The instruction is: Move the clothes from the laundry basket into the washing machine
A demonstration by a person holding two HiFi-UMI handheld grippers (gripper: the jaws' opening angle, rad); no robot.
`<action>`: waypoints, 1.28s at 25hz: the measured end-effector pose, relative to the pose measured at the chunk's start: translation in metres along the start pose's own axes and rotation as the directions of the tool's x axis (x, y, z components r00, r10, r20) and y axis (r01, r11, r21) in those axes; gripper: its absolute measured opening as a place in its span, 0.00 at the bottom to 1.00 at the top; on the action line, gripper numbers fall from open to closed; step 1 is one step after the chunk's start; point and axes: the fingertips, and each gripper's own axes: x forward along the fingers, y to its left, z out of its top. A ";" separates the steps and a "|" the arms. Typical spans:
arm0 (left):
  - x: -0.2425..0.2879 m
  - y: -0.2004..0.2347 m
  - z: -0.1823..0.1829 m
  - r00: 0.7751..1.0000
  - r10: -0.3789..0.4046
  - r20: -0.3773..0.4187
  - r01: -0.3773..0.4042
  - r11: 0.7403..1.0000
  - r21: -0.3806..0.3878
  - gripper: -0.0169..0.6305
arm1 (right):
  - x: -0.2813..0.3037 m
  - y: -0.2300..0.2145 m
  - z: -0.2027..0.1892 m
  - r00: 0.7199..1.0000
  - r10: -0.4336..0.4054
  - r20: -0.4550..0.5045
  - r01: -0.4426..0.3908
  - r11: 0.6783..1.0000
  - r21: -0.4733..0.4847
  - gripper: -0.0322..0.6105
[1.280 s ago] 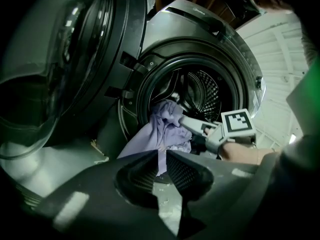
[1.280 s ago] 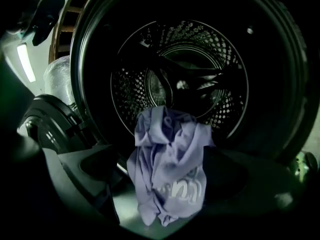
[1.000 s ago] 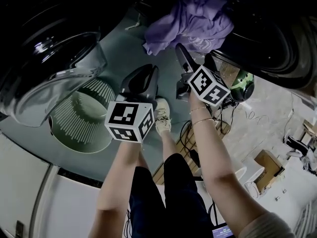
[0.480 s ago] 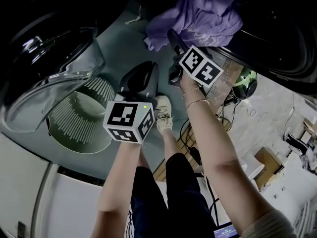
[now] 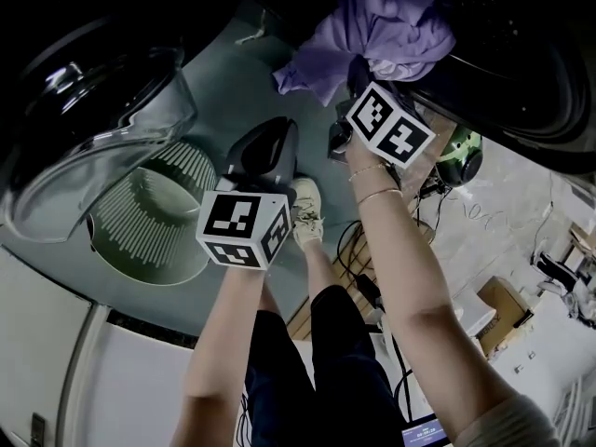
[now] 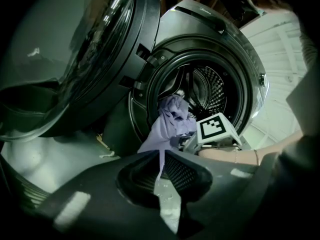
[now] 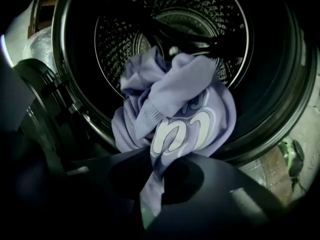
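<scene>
A pale sneaker [image 5: 305,214] stands on the grey floor [image 5: 223,91], with dark cables [image 5: 363,290] and a cardboard box [image 5: 504,307] to its right.

- Sweatshirt [image 7: 175,119]: lilac, pale printed lettering, crumpled; draped over the lip of the drum opening, lower end pinched in the right gripper [image 7: 152,166].
- Washing machine [image 6: 250,84]: dark front-loader, round door [image 6: 75,59] swung wide open.
- Laundry basket [image 5: 121,231]: pale green, round, ribbed wall, upright on the floor.

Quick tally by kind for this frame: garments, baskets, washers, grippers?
Garments: 1, purple top at the drum mouth
Baskets: 1, laundry basket, nothing visible inside
Washers: 1, washing machine, door open
Grippers: 2, left gripper shut and empty, right gripper shut on the purple top
Total: 5
</scene>
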 end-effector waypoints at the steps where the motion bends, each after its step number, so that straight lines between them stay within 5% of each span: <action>1: -0.001 -0.002 0.002 1.000 -0.002 0.001 0.002 1.000 0.001 0.08 | -0.009 0.001 0.007 1.000 0.005 0.029 -0.005 1.000 0.008 0.14; 11: -0.012 -0.025 0.032 1.000 -0.022 0.013 0.022 0.999 0.030 0.07 | -0.064 0.009 0.117 0.958 0.016 0.285 -0.015 1.000 -0.005 0.13; 19: -0.008 -0.026 0.047 1.000 -0.014 0.027 0.014 1.000 0.028 0.07 | -0.069 0.012 0.204 0.886 0.019 0.463 -0.016 1.000 -0.010 0.14; 23: -0.001 -0.023 0.054 0.999 -0.017 0.032 0.016 0.999 0.036 0.07 | -0.055 0.017 0.224 0.872 0.066 0.484 -0.072 0.997 -0.006 0.14; 24: 0.000 -0.021 0.054 0.999 -0.016 0.030 0.014 0.999 0.037 0.07 | -0.046 0.017 0.221 0.887 0.080 0.455 -0.091 0.996 0.003 0.17; 26: 0.003 -0.018 0.053 1.000 -0.010 0.023 0.009 0.999 0.034 0.07 | -0.027 0.014 0.205 0.922 0.097 0.375 -0.118 0.992 0.033 0.51; 27: 0.004 -0.017 0.051 1.000 -0.009 0.020 0.008 1.000 0.030 0.07 | -0.021 0.011 0.196 0.935 0.097 0.340 -0.122 0.991 0.050 0.60; 32: 0.004 -0.017 0.047 1.000 -0.010 0.004 0.009 0.999 0.031 0.07 | -0.023 0.008 0.171 0.955 0.088 0.283 -0.106 0.993 0.049 0.80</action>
